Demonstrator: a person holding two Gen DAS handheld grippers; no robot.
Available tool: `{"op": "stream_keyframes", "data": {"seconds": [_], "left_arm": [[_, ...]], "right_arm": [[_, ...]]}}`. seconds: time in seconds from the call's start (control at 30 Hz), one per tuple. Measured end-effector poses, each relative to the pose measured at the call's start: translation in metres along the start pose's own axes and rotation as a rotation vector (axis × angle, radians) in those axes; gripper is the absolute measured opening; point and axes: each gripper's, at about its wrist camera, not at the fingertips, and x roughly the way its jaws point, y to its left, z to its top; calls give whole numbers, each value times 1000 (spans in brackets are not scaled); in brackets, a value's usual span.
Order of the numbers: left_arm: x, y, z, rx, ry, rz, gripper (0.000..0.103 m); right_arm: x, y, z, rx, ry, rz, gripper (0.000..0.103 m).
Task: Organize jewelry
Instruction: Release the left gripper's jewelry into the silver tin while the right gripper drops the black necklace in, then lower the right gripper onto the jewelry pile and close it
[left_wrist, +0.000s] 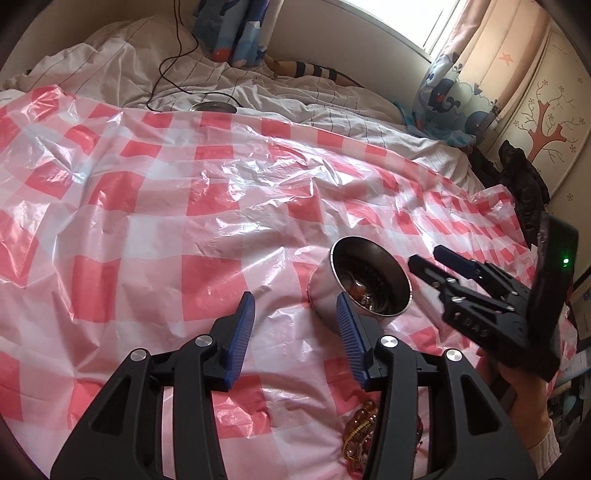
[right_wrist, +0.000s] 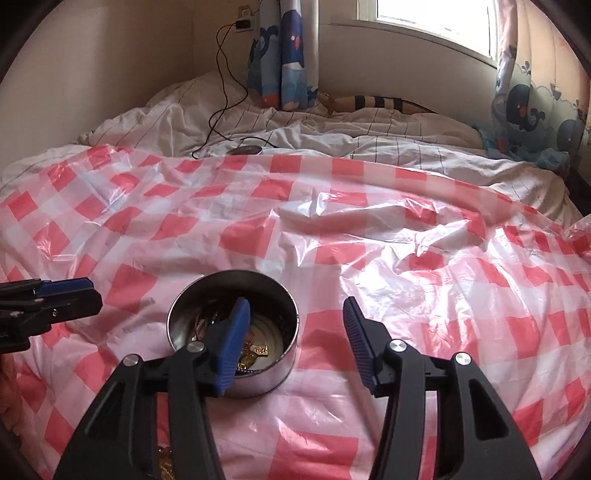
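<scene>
A round steel tin (left_wrist: 369, 280) sits on the pink checked plastic sheet (left_wrist: 184, 206) and holds gold and amber jewelry (right_wrist: 255, 352); it also shows in the right wrist view (right_wrist: 232, 325). A loose pile of amber beads and gold chain (left_wrist: 360, 432) lies near the front edge, partly hidden by my left gripper's arm; a bit shows in the right wrist view (right_wrist: 164, 463). My left gripper (left_wrist: 295, 314) is open and empty, just left of the tin. My right gripper (right_wrist: 295, 321) is open and empty, its left finger over the tin; it also shows in the left wrist view (left_wrist: 432, 260).
A rumpled white striped duvet (right_wrist: 332, 136) lies behind the sheet. A black cable (right_wrist: 218, 110) runs to a round metal lid (right_wrist: 245, 150) at the sheet's far edge. Whale-print curtains (right_wrist: 532, 110) hang at the right, and dark clothing (left_wrist: 517, 173) lies by the wall.
</scene>
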Motion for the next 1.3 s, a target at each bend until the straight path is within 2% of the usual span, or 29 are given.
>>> {"op": "stream_keyframes", "data": {"seconds": [0.1,0.17,0.3,0.37,0.43,0.5,0.57,0.6,0.83,0.9,1.13,1.2,1.3], "left_arm": [[-13,-9,-17,14,-18,6,50],[-19,-16,-36,25,-21,23,52],[-21,-28,-84,29,-9,58,55],[-11,-33,-98,65,40,61,55],[-6,-42,-99,118,70,34,55],[-13,-46,-99,144,53,33,55],[-18,-46,-98,174,56,35,55],[-18,-43,-97,180,61,44,55],[-19,-20,-87,119,73,65,55],[-20,-21,-87,126,71,62,55],[-23,-19,-86,115,62,60,60],[-23,-18,-86,111,59,62,60],[-23,-17,-86,108,59,63,60]], "right_arm": [[-30,-12,-16,14,-6,-17,52],[-50,-18,-38,28,8,-26,53],[-72,-22,-95,52,90,-22,57],[-69,-22,-103,75,134,14,57],[-72,-17,-96,67,110,77,56],[-77,-8,-93,32,91,109,49],[-77,0,-96,-11,113,156,48],[-75,3,-98,-28,127,167,43],[-58,23,-106,-92,180,210,28],[-54,27,-107,-97,189,218,20],[-46,35,-110,-105,205,250,14],[-46,36,-110,-104,201,255,6],[-50,39,-109,-118,185,254,4]]}}
